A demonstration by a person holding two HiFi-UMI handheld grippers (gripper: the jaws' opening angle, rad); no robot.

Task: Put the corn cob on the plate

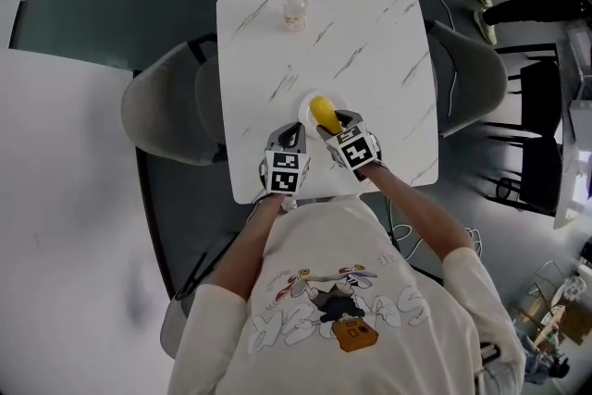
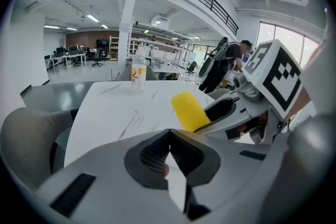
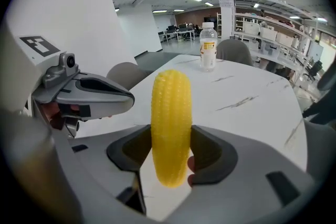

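Corn cob (image 3: 171, 128) gripped in right gripper (image 1: 339, 127), over plate (image 1: 304, 108) near table (image 1: 370, 42) front edge.
Right fingers clamp cob; left gripper (image 2: 169, 150) fingers shut, empty, just beside. Risk: released high or tilted, round cob likely rolls off plate onto table. Cob bright yellow, plump, even kernel rows.

Bottle (image 1: 294, 11) at far edge of table (image 1: 370, 42); plate (image 1: 303, 111) near front edge, corn cob (image 1: 323, 113) over it in right gripper (image 1: 331, 127), left gripper (image 1: 292, 136) just left
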